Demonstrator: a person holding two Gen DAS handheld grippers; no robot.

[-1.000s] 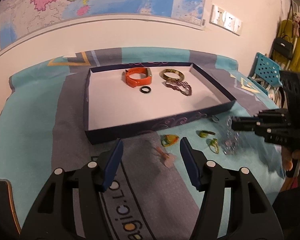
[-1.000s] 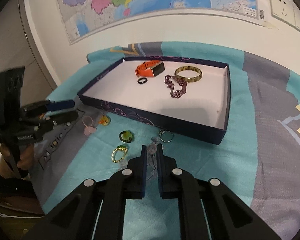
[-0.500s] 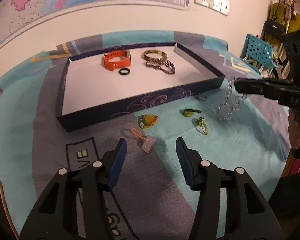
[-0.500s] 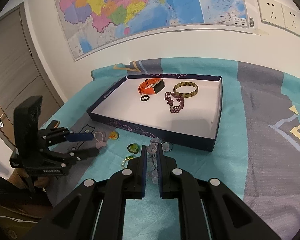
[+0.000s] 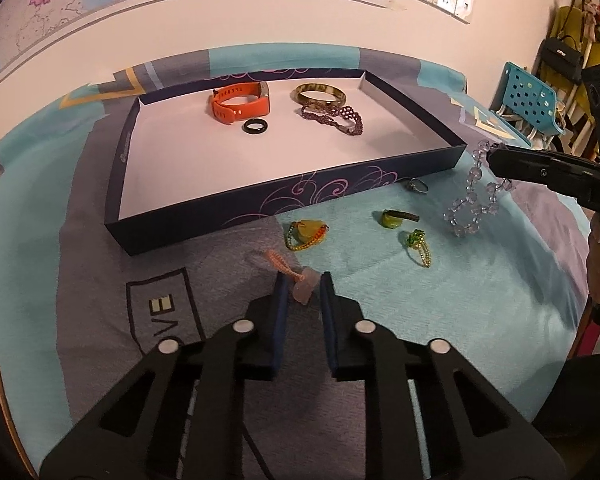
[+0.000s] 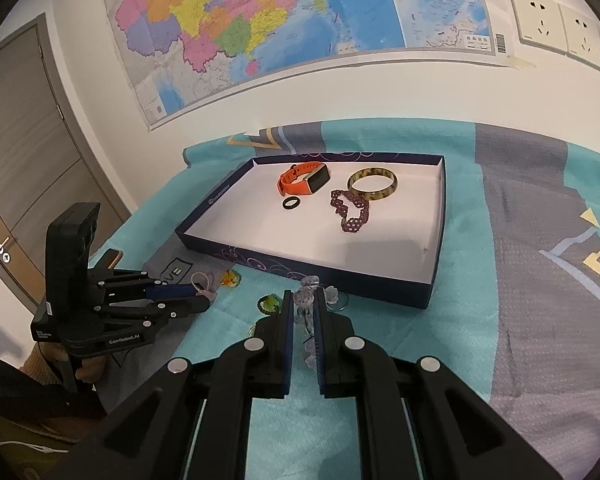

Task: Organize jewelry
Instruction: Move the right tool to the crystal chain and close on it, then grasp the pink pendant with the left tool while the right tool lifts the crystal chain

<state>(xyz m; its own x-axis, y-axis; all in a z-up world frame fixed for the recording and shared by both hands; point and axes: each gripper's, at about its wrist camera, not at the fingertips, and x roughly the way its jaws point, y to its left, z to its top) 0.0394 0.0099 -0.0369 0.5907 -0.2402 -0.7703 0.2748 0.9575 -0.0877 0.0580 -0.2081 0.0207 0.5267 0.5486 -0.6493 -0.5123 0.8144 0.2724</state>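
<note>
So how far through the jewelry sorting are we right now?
Four pieces already lie in the dark blue box: orange watch band, black ring, amber bangle, purple beaded bracelet. The right gripper holds the clear bead bracelet aloft; the left gripper brackets the pink charm. Four small pieces remain on the cloth, including the silver ring.

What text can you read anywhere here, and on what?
"GenRobot.AI": left gripper, on its body.
"VE": bedspread print, cut off.
"DA": right gripper side, cut off.
Wall map labels and box rim logo: too small to read.
</note>
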